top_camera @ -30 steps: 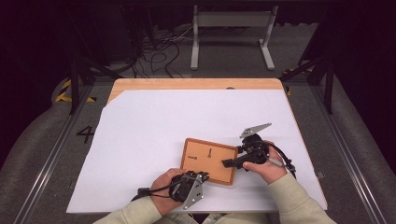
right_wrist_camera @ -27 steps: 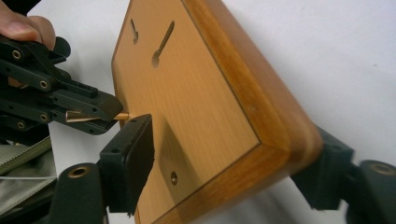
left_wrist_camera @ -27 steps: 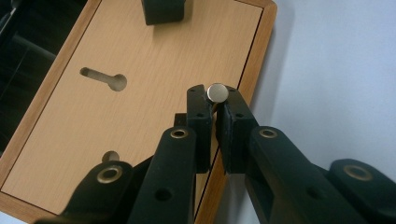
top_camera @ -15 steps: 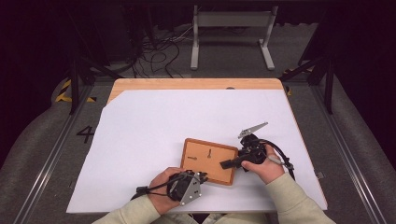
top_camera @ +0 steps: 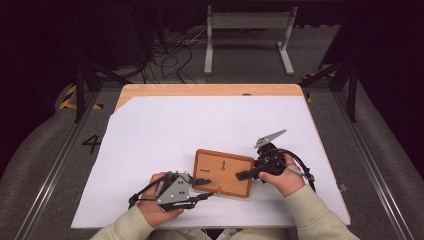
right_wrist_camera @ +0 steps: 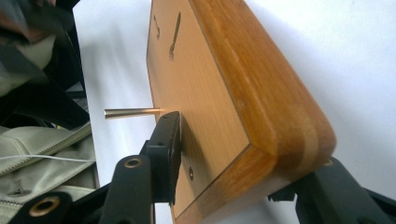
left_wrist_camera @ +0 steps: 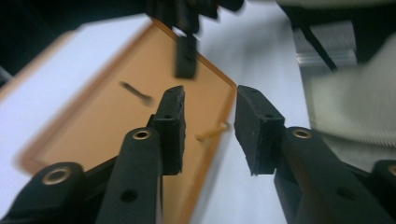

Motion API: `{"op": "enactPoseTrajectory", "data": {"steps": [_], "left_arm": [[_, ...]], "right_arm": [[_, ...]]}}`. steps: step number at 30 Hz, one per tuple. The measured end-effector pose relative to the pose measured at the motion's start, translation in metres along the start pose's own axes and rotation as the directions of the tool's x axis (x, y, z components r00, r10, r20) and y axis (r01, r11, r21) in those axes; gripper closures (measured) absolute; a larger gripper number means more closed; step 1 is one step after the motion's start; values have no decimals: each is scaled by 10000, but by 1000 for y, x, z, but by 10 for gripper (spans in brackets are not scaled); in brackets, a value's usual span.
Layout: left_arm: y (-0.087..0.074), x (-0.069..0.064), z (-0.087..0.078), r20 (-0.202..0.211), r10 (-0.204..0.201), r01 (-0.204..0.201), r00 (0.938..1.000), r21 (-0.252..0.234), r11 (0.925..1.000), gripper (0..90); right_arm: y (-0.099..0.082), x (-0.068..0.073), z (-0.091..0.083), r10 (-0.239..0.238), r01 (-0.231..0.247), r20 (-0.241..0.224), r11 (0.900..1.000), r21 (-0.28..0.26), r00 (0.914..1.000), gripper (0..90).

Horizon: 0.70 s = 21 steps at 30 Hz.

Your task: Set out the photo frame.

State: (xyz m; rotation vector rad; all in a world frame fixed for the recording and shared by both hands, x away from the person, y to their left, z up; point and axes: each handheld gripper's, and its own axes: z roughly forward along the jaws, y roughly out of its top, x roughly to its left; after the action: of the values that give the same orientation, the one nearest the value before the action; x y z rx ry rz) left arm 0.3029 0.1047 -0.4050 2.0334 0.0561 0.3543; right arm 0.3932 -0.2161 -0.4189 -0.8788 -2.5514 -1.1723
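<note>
Within the last second the left gripper (top_camera: 206, 188) let go. Its jaws had just been opening and stood spread in the left gripper view, with nothing pressed between the pads. The small brass pin (left_wrist_camera: 212, 132) showed beyond them, standing by itself in the wooden board (top_camera: 222, 172) near its edge. Compared with a second earlier, this gripper had also come up and slightly forward over the board's near-left corner. That suggested the pin was judged seated and needed no more support.

Meanwhile the right gripper (top_camera: 242, 175) had just been closing. In the right gripper view one pad lay on the board's top face just beside the pin (right_wrist_camera: 132, 112), and the other jaw reached under the thick rounded edge, so it was pinching the board and steadying it.

The board lay on the white sheet (top_camera: 200, 125) near the person's side of the table. A dark screw-shaped mark (top_camera: 223, 164) sat near its far edge.

The left hand (top_camera: 155, 205) held its gripper pointing right across the board. The right hand (top_camera: 285, 177) pointed its gripper left, low at the board's right edge.
</note>
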Motion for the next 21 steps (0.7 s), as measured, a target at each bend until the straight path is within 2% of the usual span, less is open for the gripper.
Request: {"op": "enactPoseTrajectory", "data": {"steps": [1, 4, 6, 9, 11, 14, 16, 17, 18, 19, 21], "left_arm": [[0, 4, -6, -253, -147, 140, 9996, -280, 9995, 607], [-4, 18, -23, -916, -614, 542, 9939, -793, 9954, 607], [-7, 24, -31, -1286, -1030, 892, 9863, -1090, 9900, 608], [-17, 31, -41, -1724, -1712, 1461, 9700, -1489, 9780, 597], [-23, 35, -46, -1878, -1961, 1672, 9624, -1589, 9730, 593], [-29, 41, -52, -2154, -2390, 2003, 9468, -1867, 9618, 590], [-33, 44, -56, -2312, -2607, 2168, 9373, -1989, 9557, 585], [-34, 45, -57, -2410, -2651, 2193, 9336, -2009, 9548, 583], [-36, 47, -58, -2471, -2739, 2273, 9295, -2012, 9528, 579], [-38, 48, -58, -2501, -2815, 2356, 9264, -1981, 9514, 579], [-40, 50, -58, -2605, -2847, 2377, 9225, -1975, 9510, 577]], "right_arm": [[2, 1, 0, -284, 284, 52, 9996, -28, 9996, 556], [4, 2, -1, -553, 553, 126, 9985, 9, 9984, 556], [5, 5, -1, -981, 981, 248, 9952, 11, 9949, 558], [7, 9, -2, -1462, 1461, 440, 9893, 50, 9883, 561], [7, 14, -2, -1987, 1987, 610, 9800, 71, 9782, 566], [8, 20, -3, -2727, 2727, 806, 9620, 109, 9587, 568], [8, 23, -4, -3243, 3243, 966, 9458, 167, 9410, 570], [8, 25, -4, -3586, 3584, 1051, 9333, 209, 9276, 571], [7, 27, -4, -3780, 3778, 1115, 9256, 243, 9191, 572], [7, 29, -4, -3992, 3983, 1182, 9167, 324, 9092, 574], [6, 31, -4, -4257, 4242, 1259, 9047, 399, 8961, 578]]}}
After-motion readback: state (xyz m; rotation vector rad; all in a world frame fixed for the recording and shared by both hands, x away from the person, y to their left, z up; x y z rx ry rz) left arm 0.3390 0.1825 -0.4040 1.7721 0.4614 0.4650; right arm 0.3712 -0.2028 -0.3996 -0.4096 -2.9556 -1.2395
